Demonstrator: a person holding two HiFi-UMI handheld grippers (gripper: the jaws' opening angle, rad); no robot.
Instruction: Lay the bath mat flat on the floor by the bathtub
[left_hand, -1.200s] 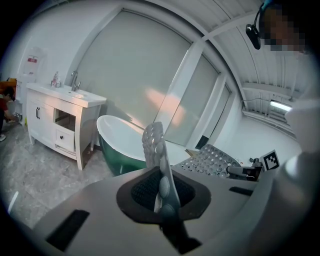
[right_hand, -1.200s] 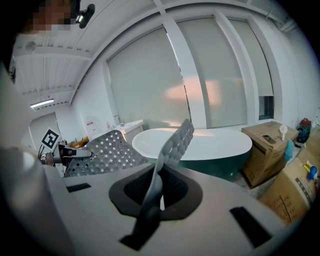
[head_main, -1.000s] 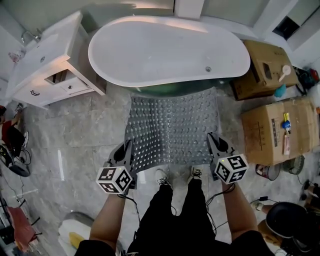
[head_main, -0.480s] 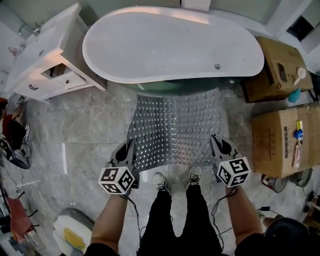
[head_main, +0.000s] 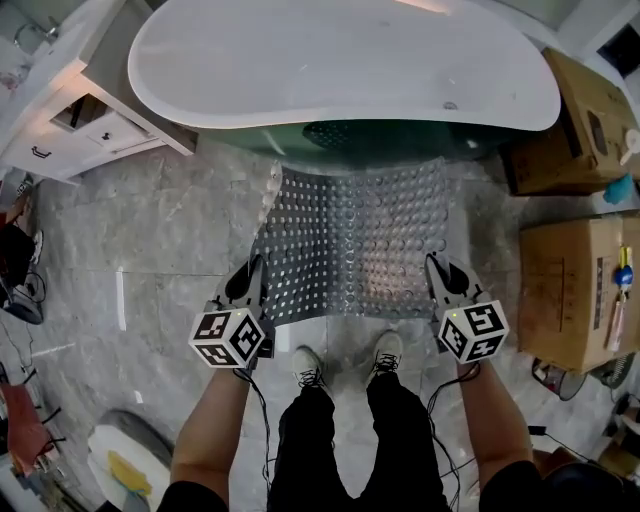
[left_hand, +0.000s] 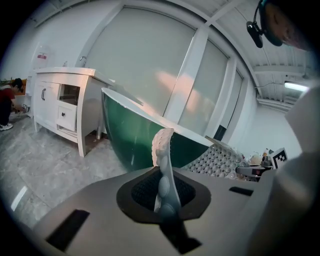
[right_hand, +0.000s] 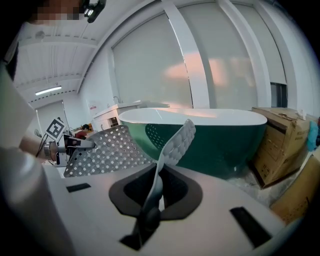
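Note:
A translucent bath mat (head_main: 355, 240) with rows of holes and suction bumps hangs stretched over the marble floor, just in front of the white-rimmed green bathtub (head_main: 340, 60). My left gripper (head_main: 256, 285) is shut on its near left corner, and that edge (left_hand: 164, 165) stands up between the jaws in the left gripper view. My right gripper (head_main: 437, 278) is shut on the near right corner, and the mat (right_hand: 172, 147) curls up out of its jaws. The mat's far edge reaches the tub's base. The green tub wall (right_hand: 220, 142) fills the background.
A white vanity cabinet (head_main: 70, 110) stands at the left of the tub. Cardboard boxes (head_main: 580, 270) stack along the right. The person's shoes (head_main: 345, 358) stand just behind the mat's near edge. Bags and clutter (head_main: 20, 280) lie at the far left.
Both grippers carried the mat forward toward the tub. Its far edge now lies against the tub's base, and the tub sits closer under the head camera.

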